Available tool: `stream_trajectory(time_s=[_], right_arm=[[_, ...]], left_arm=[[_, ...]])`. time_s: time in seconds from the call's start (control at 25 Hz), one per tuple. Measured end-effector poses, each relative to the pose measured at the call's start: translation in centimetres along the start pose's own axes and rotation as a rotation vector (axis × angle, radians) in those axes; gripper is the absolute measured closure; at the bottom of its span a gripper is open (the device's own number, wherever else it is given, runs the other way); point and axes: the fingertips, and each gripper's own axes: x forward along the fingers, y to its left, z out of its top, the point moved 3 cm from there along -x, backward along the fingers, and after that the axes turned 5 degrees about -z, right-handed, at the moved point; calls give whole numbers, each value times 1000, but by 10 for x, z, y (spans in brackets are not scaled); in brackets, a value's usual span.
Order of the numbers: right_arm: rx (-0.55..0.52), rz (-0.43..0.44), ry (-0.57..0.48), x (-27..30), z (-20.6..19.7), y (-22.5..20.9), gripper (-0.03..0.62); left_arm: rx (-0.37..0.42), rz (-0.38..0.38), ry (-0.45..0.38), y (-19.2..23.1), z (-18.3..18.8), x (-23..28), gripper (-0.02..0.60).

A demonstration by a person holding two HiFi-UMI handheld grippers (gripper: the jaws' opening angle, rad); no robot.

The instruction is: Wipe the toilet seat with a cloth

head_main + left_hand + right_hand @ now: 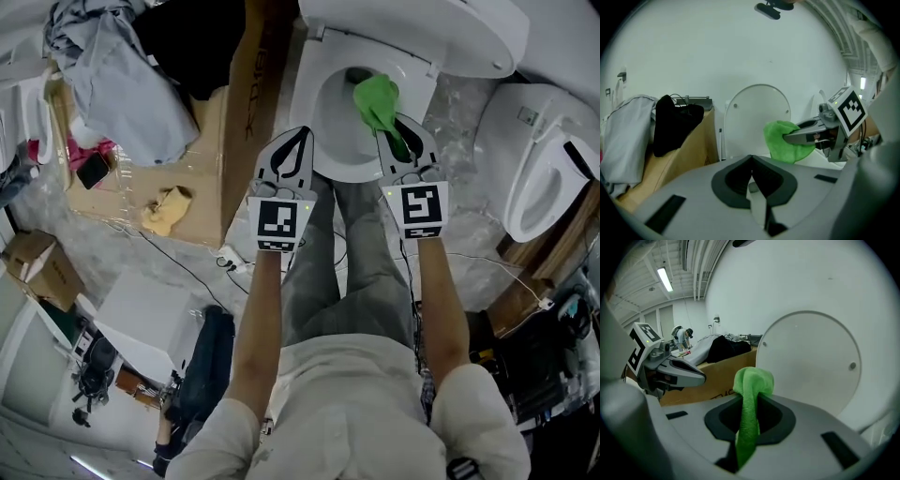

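Observation:
A white toilet stands ahead with its seat [330,167] down and its lid [441,28] raised. My right gripper [396,131] is shut on a green cloth [377,101], which bunches out past the jaws over the bowl's right side. The same cloth [749,399] runs pinched between the right jaws, and the green cloth [786,140] shows in front of the lid [757,117]. My left gripper [292,141] hovers over the seat's left rim, jaws shut and holding nothing. The left gripper [751,176] has its jaws meeting in a line.
A tall cardboard box [239,122] stands just left of the toilet, with grey and black clothes [122,75] piled on it. A second toilet [548,178] sits to the right. Cables [234,267] lie on the floor by the person's legs.

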Motion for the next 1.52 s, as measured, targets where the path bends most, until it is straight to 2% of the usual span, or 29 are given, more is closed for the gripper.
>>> stream_trajectory(time_s=[0.36, 0.84, 1.2, 1.52], right_arm=[[-35, 3, 55, 52, -32, 14, 549], [-108, 26, 107, 128, -59, 27, 548], [-215, 78, 148, 177, -73, 39, 548], [-294, 123, 224, 213, -104, 56, 548]], left_arm=[[-30, -24, 13, 29, -39, 27, 569], [-94, -11, 20, 58, -76, 52, 569], [-127, -2, 24, 73, -94, 67, 569], [-154, -5, 32, 73, -108, 64, 569]])
